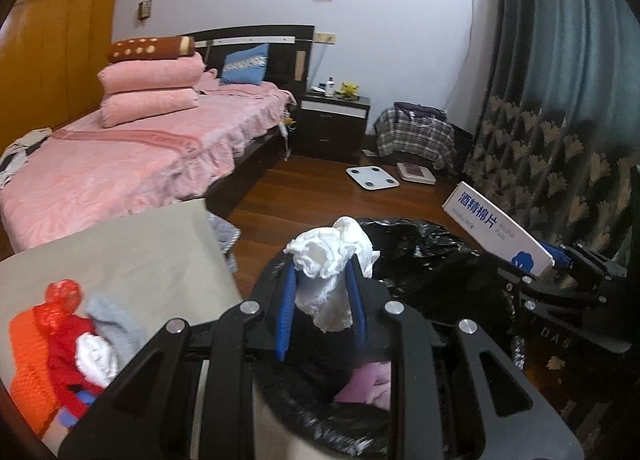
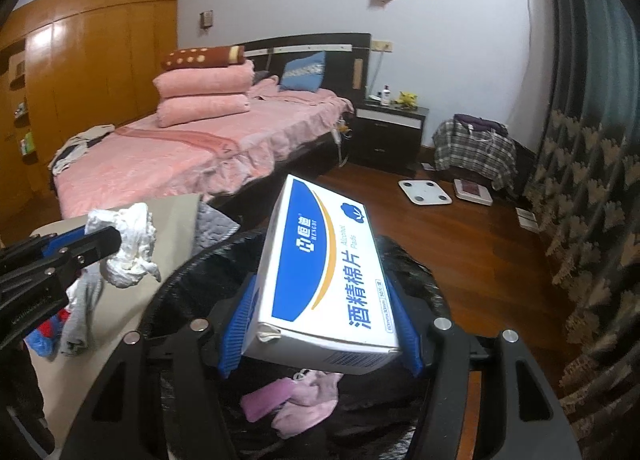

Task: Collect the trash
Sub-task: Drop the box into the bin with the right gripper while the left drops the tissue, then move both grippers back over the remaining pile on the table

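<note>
My left gripper [image 1: 320, 280] is shut on a crumpled white tissue [image 1: 332, 260] and holds it above the near rim of a bin lined with a black bag [image 1: 440, 260]. My right gripper [image 2: 320, 300] is shut on a white and blue alcohol-pads box [image 2: 320, 280], held over the same black-lined bin [image 2: 192, 272]. The box also shows at the right of the left wrist view [image 1: 500, 232], and the tissue at the left of the right wrist view [image 2: 128, 244]. Pink crumpled trash [image 2: 296, 404] lies inside the bin.
A beige table [image 1: 140, 248] at the left carries red, orange, grey and white cloth items [image 1: 68, 340]. A bed with pink covers [image 1: 120, 156] stands behind. Two scales [image 1: 372, 176] lie on the wooden floor. A patterned curtain [image 1: 560, 140] hangs at the right.
</note>
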`<state>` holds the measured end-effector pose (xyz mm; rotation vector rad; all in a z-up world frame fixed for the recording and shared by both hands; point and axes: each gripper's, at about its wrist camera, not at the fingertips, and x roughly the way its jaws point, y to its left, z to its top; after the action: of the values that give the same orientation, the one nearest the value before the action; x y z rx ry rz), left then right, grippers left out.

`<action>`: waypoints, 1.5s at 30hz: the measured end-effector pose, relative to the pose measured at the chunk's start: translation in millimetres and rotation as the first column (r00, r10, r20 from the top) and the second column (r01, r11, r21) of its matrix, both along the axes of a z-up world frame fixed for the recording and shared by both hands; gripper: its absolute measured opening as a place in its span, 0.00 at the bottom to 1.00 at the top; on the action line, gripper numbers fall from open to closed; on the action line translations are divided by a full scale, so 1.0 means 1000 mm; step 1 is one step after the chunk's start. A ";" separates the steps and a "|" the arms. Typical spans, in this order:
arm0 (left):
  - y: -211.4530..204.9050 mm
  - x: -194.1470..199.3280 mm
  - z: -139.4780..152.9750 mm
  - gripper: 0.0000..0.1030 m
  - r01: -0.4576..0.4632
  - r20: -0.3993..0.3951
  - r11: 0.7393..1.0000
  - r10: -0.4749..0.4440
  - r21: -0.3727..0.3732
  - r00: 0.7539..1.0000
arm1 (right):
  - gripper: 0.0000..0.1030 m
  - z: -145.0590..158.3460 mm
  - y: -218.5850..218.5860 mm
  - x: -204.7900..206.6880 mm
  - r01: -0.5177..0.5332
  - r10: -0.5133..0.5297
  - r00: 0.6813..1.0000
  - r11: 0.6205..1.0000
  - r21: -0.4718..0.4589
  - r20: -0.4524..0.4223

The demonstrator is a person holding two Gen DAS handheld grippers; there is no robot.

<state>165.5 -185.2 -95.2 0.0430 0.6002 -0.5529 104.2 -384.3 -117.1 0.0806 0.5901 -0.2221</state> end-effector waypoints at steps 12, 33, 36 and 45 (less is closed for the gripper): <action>0.004 0.004 0.005 0.76 0.011 0.007 0.999 -0.011 -0.037 1.000 | 0.93 -0.001 -0.014 -0.006 0.063 -0.063 0.998 0.998 -0.022 0.017; 0.191 -0.037 0.020 0.89 -0.383 0.063 0.923 0.380 0.040 0.923 | 0.94 0.012 0.129 0.015 -0.244 0.242 0.968 0.969 0.036 0.060; 0.216 -0.041 0.019 0.89 -0.435 0.072 0.899 0.431 0.052 0.899 | 0.94 0.009 0.159 0.021 -0.302 0.299 0.952 0.953 0.038 0.064; 0.282 -0.049 0.001 0.89 -0.558 0.045 0.826 0.556 0.084 0.830 | 0.94 -0.004 0.226 0.032 -0.425 0.423 0.905 0.904 0.040 0.048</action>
<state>116.8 96.9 -94.1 -0.0401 0.5858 0.0499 136.6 -158.6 -121.4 0.0027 0.5605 0.2192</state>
